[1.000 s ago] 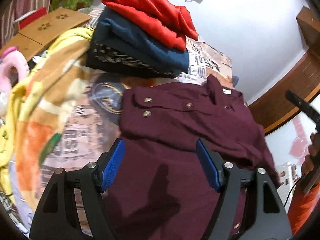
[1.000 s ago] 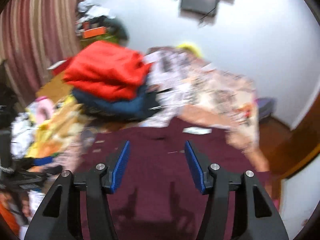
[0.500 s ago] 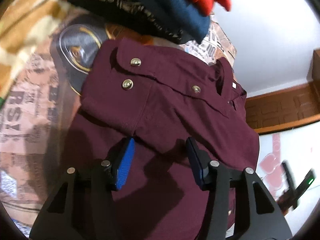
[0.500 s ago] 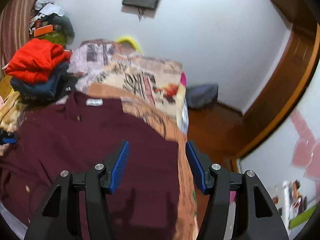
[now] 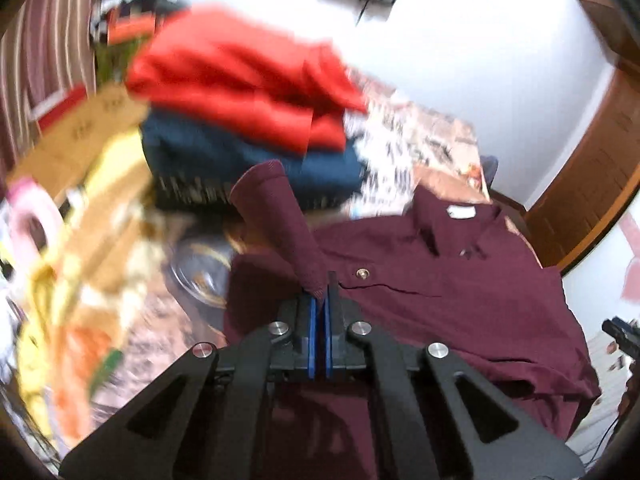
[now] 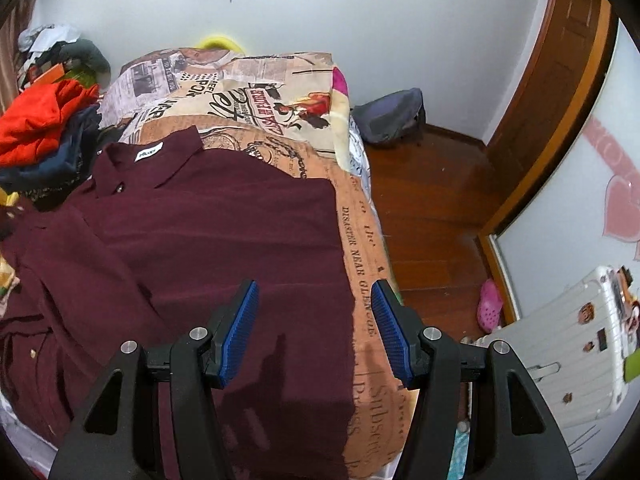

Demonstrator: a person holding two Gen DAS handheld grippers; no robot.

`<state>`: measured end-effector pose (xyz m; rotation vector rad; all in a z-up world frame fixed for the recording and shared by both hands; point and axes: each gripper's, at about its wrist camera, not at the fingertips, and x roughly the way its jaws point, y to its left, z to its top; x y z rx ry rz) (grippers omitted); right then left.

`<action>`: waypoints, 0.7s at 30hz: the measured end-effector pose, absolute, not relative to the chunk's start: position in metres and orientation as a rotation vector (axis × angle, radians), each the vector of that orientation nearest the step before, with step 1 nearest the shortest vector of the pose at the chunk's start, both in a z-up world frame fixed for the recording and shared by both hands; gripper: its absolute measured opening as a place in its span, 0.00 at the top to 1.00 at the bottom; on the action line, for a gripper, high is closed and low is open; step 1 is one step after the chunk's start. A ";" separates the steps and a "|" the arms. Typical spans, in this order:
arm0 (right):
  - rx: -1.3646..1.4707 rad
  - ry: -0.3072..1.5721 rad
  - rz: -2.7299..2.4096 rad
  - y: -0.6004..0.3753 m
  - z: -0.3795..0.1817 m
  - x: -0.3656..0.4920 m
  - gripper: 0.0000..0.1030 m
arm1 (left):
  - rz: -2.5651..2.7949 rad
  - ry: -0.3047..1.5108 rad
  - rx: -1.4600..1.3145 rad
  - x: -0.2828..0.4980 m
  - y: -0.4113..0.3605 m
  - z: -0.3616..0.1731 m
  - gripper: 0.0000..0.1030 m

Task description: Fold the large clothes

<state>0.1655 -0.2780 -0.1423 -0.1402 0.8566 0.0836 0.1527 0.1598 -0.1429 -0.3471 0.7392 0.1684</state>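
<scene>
Maroon shirt spreads under wide-open right gripper (cuff pinched in closed left gripper)

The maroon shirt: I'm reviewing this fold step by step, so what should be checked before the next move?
1. Left tool shut on the maroon shirt: ok, a cuff-like end stands up from its pads.
2. Right tool ready: ok, open over the shirt's right edge, nothing between the pads.
3. Shirt body flat: ok on the right; bunched on the left.
4. Folded stack clear of the lifted cloth: cannot tell, the picture is blurred and they overlap.
5. Shirt fully on the bed: cannot tell, the near hem is hidden.
</scene>
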 end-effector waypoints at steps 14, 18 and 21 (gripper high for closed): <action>-0.078 0.874 0.189 -0.258 -0.157 0.166 0.47 | 0.168 0.908 -0.344 0.108 0.168 -0.189 0.98; -0.072 0.899 0.209 -0.253 -0.163 0.167 0.47 | 0.131 0.999 -0.328 0.107 0.163 -0.217 0.95; -0.066 0.925 0.220 -0.249 -0.170 0.168 0.47 | 0.107 1.046 -0.302 0.109 0.157 -0.232 0.92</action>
